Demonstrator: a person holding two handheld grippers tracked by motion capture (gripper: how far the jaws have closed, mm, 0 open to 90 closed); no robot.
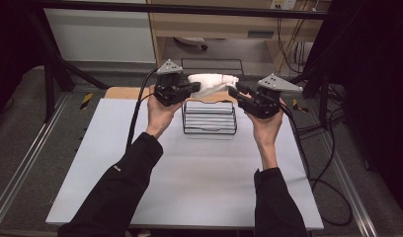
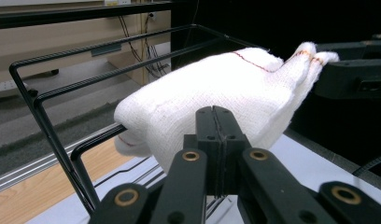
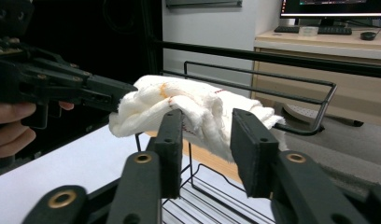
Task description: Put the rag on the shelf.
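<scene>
While the white cloth [image 1: 212, 84] hung bunched above the black wire rack [image 1: 210, 118] at the far end of the bench [image 1: 189, 168], I held it between my two hands. It looked light and limp, a loosely woven rag with thin red stitching, likely to sag and slip wherever it was not pinched, so I judged the bunched ends the safest places to grip. My left gripper [image 2: 215, 135] had its jaws pressed tight together on the near end of the cloth. My right gripper [image 3: 209, 140] stood with its jaws parted, the other end of the cloth lying between them but not clamped. Beyond the bench were a wooden desk and trailing cables.
</scene>
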